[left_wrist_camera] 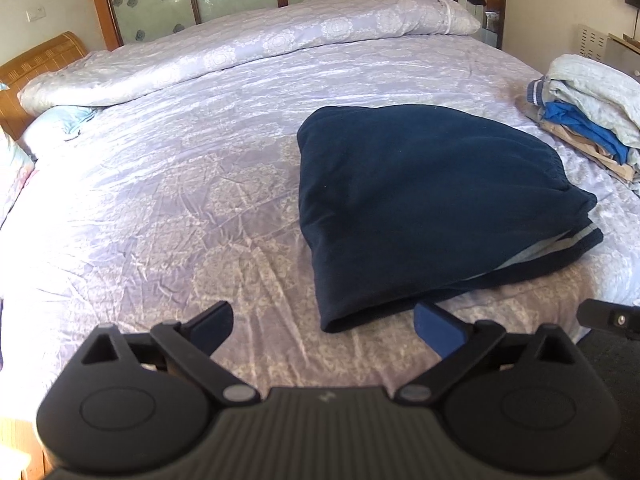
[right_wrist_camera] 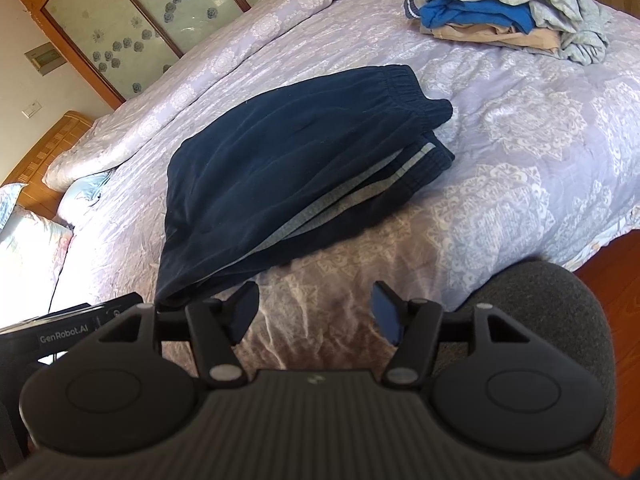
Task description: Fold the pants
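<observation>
From your left wrist camera, your left gripper (left_wrist_camera: 324,326) hangs low over the lilac bedspread (left_wrist_camera: 168,208) with its fingers spread wide and nothing between them. The navy pants (left_wrist_camera: 424,196) lie folded into a compact bundle just ahead and to the right of centre. Their nearest corner reaches down between your two fingertips without touching either, and the blue pad of the right-hand finger (left_wrist_camera: 438,328) sits just beside that lower edge. A grey stripe shows at the bundle's right side. Well beyond it, at the right edge of the bed, a pile of folded clothes (left_wrist_camera: 592,108) rests. A rolled quilt (left_wrist_camera: 248,48) runs along the far side.

From your right wrist camera, your right gripper (right_wrist_camera: 314,314) also stands apart and holds nothing, hovering near the bed's edge. The pants (right_wrist_camera: 288,164) lie ahead and to the left, flat on the bedspread (right_wrist_camera: 532,128), elastic waistband at the far right, grey stripes along the near side. Their lowest corner comes close to your left-hand finger (right_wrist_camera: 242,312); whether they touch, you cannot tell. The clothes pile (right_wrist_camera: 504,12) sits far up at the top right.
</observation>
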### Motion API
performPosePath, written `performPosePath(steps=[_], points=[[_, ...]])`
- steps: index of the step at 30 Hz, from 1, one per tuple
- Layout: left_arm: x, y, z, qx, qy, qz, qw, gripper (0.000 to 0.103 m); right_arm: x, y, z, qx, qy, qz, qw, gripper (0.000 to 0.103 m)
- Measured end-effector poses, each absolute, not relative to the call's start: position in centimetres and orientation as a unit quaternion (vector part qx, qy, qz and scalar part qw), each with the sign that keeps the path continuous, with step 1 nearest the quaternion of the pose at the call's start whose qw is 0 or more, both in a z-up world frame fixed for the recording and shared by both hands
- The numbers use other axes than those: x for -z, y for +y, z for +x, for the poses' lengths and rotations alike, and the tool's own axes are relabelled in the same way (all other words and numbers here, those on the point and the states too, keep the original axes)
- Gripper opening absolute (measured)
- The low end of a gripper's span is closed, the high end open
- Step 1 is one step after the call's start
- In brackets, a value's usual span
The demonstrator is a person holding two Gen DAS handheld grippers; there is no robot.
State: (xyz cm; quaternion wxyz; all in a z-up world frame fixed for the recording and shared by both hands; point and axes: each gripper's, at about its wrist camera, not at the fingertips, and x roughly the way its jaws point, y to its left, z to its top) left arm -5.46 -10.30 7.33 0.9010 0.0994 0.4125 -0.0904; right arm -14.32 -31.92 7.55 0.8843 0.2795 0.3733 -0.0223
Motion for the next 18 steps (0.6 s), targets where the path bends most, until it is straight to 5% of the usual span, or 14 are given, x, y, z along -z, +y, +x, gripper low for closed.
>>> performPosePath(steps=[6, 10, 18], points=[[-7.3, -10.5, -5.6, 0.095, 0.409, 0.107, 0.901, 0.102, -7.8, -31.9, -14.4, 0.025, 0.364, 0.27, 0.891, 0.065], [-7.3, -10.9, -5.8, 0.099, 0.406, 0.113, 0.901, 0.103, -8.4, -31.4, -14.6, 0.015, 0.345, 0.258, 0.903, 0.078], [-7.8, -11.5, -6.5, 0.113, 0.382, 0.127, 0.908, 0.103, -9.0, -30.7, -14.7, 0.013, 0.329, 0.239, 0.914, 0.083]])
